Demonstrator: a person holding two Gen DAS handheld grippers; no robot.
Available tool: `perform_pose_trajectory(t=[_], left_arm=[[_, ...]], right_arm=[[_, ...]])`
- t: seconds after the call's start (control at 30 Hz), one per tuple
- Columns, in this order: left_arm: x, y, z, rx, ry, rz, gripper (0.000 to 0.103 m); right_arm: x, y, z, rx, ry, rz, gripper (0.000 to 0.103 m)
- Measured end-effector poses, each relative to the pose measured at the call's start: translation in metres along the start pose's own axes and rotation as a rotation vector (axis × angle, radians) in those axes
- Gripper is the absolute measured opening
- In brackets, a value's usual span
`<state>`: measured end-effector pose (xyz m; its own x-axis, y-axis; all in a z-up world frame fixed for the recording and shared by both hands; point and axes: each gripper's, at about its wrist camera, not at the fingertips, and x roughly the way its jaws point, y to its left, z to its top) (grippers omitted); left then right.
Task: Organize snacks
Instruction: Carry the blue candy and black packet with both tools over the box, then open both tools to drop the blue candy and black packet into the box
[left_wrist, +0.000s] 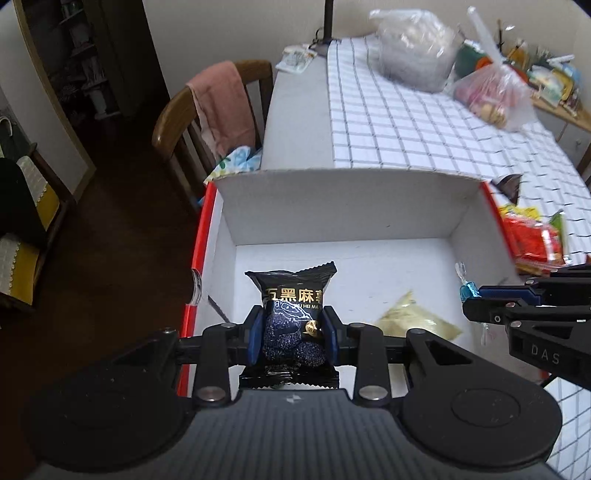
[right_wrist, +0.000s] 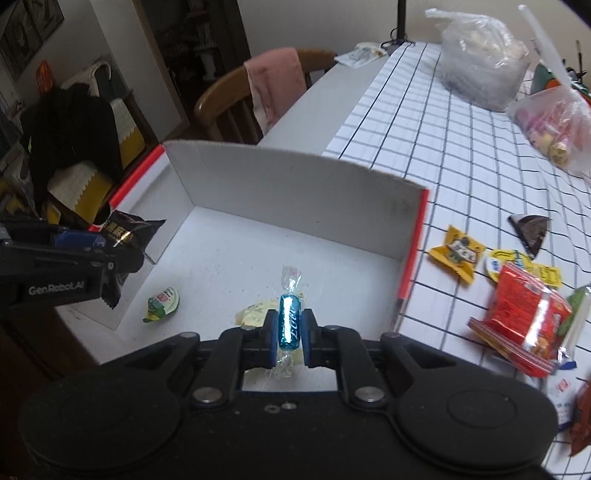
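Inside, one box (right_wrist: 288, 184) holds two snacks (right_wrist: 162, 301); two tongs (right_wrist: 290, 325) grip one each.

Your left tool (left_wrist: 293, 338) is matte black: two round hubs, linked arms with silver pivot screws, blue pads (left_wrist: 254, 338), ribbed grey housing. Your right tool (right_wrist: 290, 328) matches, dusty black body. Side lettering reads "DAS" on the right one, roughly "GenRobot.AI" on the left, blurred.
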<state>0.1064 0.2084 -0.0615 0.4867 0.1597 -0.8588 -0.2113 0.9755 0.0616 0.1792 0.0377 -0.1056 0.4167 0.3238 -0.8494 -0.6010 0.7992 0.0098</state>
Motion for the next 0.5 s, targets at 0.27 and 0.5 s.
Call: perform_pose_trajectory(t=[0.27,0.5], left_arm=[[0.044,0.002,0.006,0.033,0.137,0.014,0.033],[0.064,-0.006,0.0,0.068,0.206,0.018,0.033]], right_arm=[[0.028,0.007,-0.001,-0.018,0.07,0.003,0.011],[0.029,0.005,-0.002,-0.006,0.072,0.011,0.017]])
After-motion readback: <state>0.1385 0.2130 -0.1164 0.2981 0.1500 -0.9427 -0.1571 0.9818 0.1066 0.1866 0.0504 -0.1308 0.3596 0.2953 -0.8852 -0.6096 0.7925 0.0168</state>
